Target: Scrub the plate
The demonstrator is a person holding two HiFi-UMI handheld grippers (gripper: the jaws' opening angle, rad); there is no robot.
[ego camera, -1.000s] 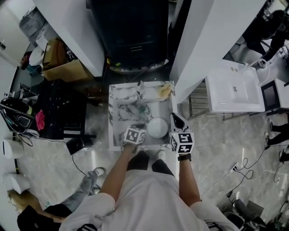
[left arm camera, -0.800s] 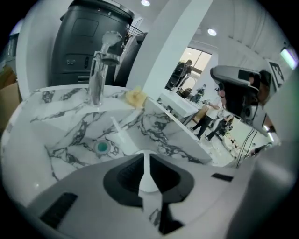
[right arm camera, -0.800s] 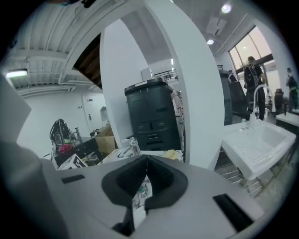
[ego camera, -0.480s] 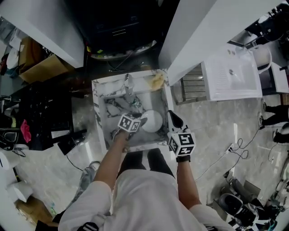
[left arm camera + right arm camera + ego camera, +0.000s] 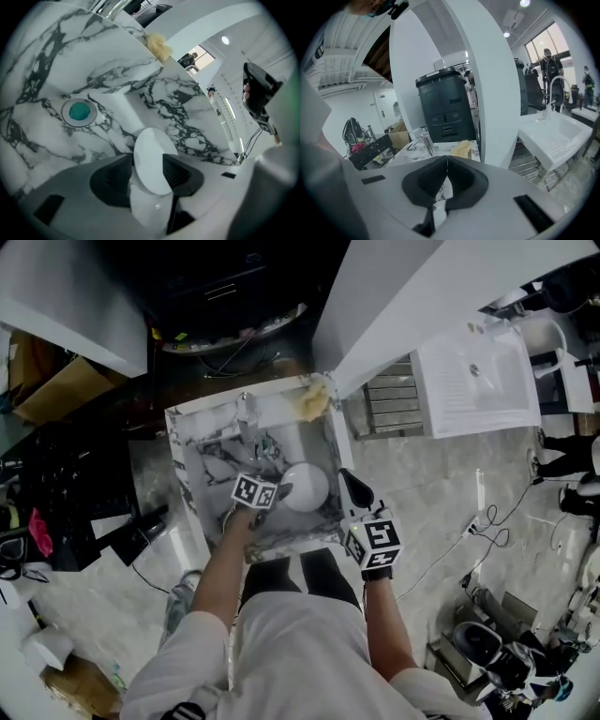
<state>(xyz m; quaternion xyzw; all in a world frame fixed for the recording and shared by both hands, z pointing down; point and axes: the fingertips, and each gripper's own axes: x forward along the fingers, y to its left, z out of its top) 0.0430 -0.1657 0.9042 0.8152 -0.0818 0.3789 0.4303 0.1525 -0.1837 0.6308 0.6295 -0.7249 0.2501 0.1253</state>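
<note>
Two tools at the marble sink, with the plate by the left one

Near, the left tool reaches down into the marble sink. Its jaws have just been opening and are wide apart, with the white plate on its edge between them, at the sink's near right. Just right of it, the right tool is shut tight and holds nothing. Farther in is the blue-green drain. At the far rim stand the tap and a yellow sponge.
</note>
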